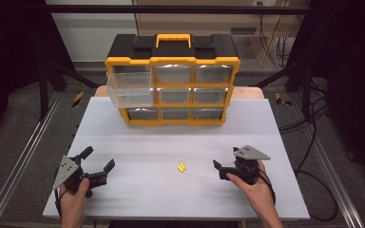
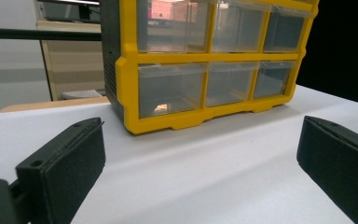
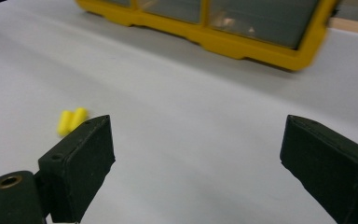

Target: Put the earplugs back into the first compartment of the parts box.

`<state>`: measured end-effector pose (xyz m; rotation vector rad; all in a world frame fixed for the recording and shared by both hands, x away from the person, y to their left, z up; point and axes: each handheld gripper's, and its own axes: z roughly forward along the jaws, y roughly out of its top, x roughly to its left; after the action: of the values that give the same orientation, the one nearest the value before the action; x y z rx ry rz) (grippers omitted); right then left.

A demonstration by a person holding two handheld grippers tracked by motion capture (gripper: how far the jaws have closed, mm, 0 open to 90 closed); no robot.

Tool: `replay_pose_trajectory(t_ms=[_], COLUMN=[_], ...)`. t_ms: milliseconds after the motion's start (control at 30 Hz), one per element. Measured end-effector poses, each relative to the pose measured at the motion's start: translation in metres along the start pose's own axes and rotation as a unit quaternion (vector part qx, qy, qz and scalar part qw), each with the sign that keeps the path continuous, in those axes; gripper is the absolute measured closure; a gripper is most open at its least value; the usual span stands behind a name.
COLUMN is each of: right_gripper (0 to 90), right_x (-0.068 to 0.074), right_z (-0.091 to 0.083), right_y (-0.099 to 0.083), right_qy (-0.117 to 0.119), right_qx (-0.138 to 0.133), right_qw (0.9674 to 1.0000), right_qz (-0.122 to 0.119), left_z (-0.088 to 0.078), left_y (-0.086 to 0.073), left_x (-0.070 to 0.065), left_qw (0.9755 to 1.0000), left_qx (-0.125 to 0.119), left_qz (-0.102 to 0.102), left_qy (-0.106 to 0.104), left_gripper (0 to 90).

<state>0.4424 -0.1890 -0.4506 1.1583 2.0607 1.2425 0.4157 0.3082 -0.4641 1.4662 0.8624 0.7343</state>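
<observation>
A white bench (image 1: 138, 142) stretches out in front of the person, and at its far edge stands a yellow-and-black drawer cabinet (image 1: 172, 80) with a yellow carrying handle (image 1: 173, 39) on top and three rows of three clear drawers. The top-left drawer (image 1: 130, 88) is pulled well out toward the person, hanging forward of the cabinet's face, while the other drawers sit flush in their frame. Out on the open bench, between the two hands and well apart from the cabinet, lies a small yellow piece (image 1: 182, 167), which looks like two short yellow cylinders lying side by side; it is too small and blurred to say more. The left gripper (image 1: 98, 165) rests low at the near left of the bench, held in the person's left hand (image 1: 73, 195), its jaws released and spread wide with nothing between them; from its own camera the cabinet's lower drawers fill the space beyond the jaws. The right gripper (image 1: 224, 165) is held in the right hand (image 1: 256, 187) at the near right, its jaws likewise released and empty. In the right gripper view the yellow piece lies on the bench just beyond the left-hand jaw, near it but outside the gap.
</observation>
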Motion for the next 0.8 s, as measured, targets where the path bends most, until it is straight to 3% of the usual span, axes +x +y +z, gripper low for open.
replay_pose_trajectory(t_ms=[33,133,167,400,500,567,600,633,800], right_gripper=[11.5,13.5,15.0,23.5,33.3,44.4,44.4,53.0,63.9], right_x=[0.012,0.021,0.029,0.047,0.058,0.065,0.065,0.070,0.076], right_z=[0.007,0.014,0.022,0.043,0.053,0.059,0.059,0.063,0.072], right_y=[0.004,0.008,0.011,0.015,0.019,0.023,0.023,0.025,0.025], right_qy=[0.016,0.030,0.041,0.052,0.054,0.066,0.066,0.073,0.085], right_qx=[0.014,0.018,0.033,0.066,0.084,0.096,0.096,0.103,0.121], right_qw=[0.9998,0.9993,0.9985,0.9963,0.9947,0.9928,0.9928,0.9915,0.9887], right_qz=[-0.006,-0.010,-0.016,-0.017,-0.024,-0.029,-0.029,-0.030,-0.027], left_z=[0.002,0.003,0.004,0.007,0.009,0.009,0.009,0.009,0.009], left_y=[0.000,0.000,-0.001,-0.001,-0.001,-0.001,-0.001,-0.002,-0.002], left_x=[-0.001,-0.003,-0.005,-0.010,-0.011,-0.011,-0.011,-0.011,-0.011], left_qw=[1.0000,0.9999,0.9998,0.9994,0.9992,0.9992,0.9992,0.9992,0.9991], left_qx=[0.002,0.006,0.010,0.017,0.020,0.020,0.020,0.021,0.023], left_qz=[0.002,0.008,0.012,0.023,0.026,0.025,0.025,0.025,0.025], left_qy=[-0.002,-0.005,-0.008,-0.020,-0.023,-0.023,-0.023,-0.023,-0.025], left_gripper=[0.7,0.6,0.6,0.6,0.6,0.6,0.6,0.6,0.6])
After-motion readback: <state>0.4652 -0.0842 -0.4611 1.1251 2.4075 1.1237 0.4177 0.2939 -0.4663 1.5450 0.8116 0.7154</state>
